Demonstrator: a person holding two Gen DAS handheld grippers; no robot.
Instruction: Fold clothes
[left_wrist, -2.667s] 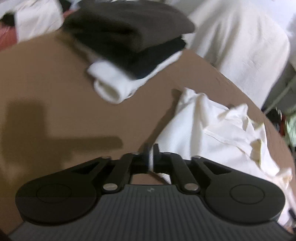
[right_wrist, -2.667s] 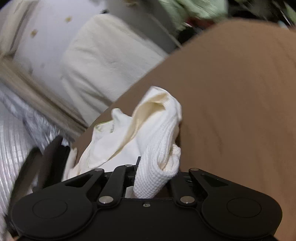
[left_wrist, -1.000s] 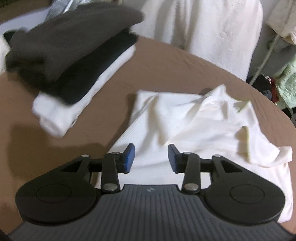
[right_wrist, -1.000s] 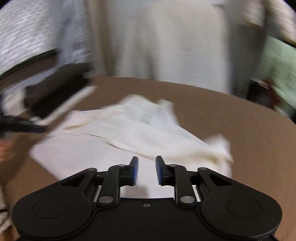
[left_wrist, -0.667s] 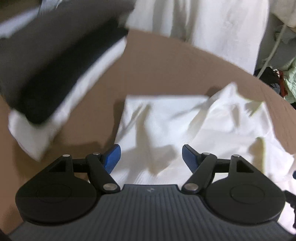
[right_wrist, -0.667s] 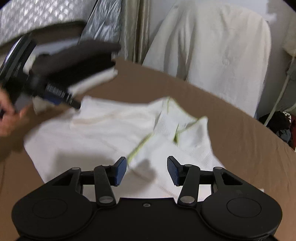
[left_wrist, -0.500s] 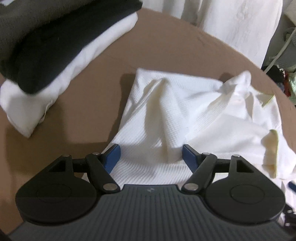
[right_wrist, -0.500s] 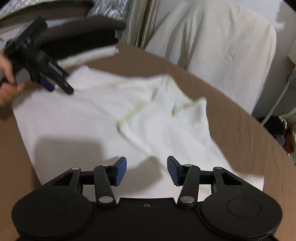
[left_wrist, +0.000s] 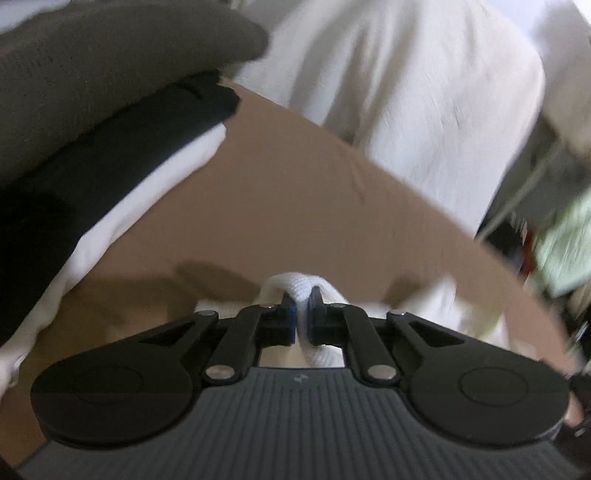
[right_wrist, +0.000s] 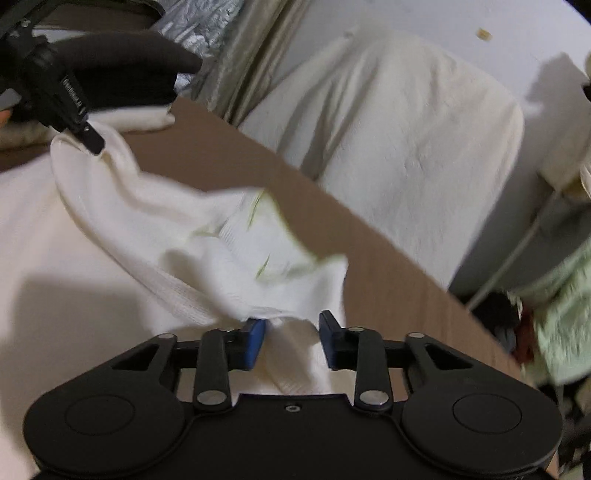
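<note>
Jaws: left gripper (left_wrist: 302, 295) just closed, nipping an edge of the white waffle-knit cotton garment (right_wrist: 110, 236) on the brown table (left_wrist: 295, 206); right gripper (right_wrist: 291, 325) closing, half-open, cloth between pads but ungripped, apparently so both can lift one fold.

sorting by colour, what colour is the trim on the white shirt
Yellow-green piping on the white shirt, clearest in the right wrist view, though blurred.
</note>
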